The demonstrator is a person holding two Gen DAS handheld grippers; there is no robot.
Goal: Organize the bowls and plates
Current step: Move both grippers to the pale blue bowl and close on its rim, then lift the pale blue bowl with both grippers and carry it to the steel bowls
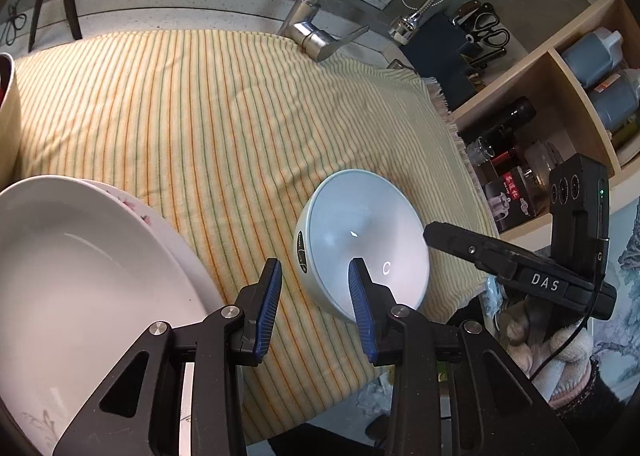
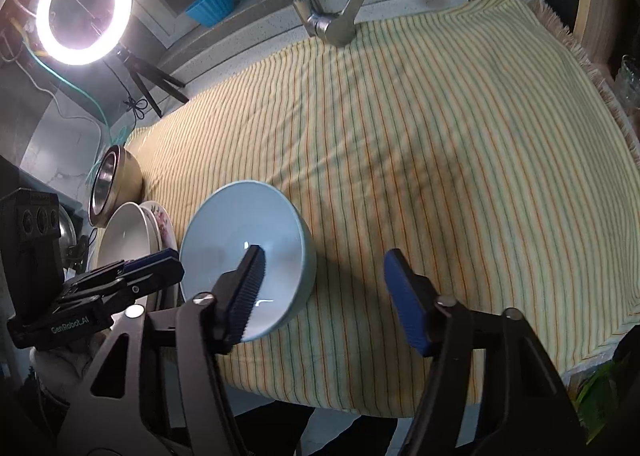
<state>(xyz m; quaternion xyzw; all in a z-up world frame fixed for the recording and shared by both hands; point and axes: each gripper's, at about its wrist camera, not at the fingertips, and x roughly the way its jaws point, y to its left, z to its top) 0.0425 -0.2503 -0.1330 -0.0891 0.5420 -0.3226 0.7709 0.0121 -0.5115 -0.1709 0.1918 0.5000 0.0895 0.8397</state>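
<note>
**Carefully now: two grippers are crowding one bowl**

Both grippers are hovering at the pale blue bowl (image 2: 248, 256), which is sitting upright on the striped cloth (image 2: 440, 155) just beside the stacked white plates (image 1: 80, 268). The left gripper (image 1: 316, 288) is standing narrowly parted and empty, one finger over the near rim. The right gripper (image 2: 324, 284) is standing wide and empty, one finger over the hollow. Risks, judging from here: the tools colliding, or a shallow rim pinch tipping the bowl off the near edge.

A striped cloth (image 2: 420, 159) covers the worktop. A lit ring light (image 2: 84, 7) stands at its far left corner; a wooden shelf (image 1: 560, 103) of bottles flanks its right edge.
</note>
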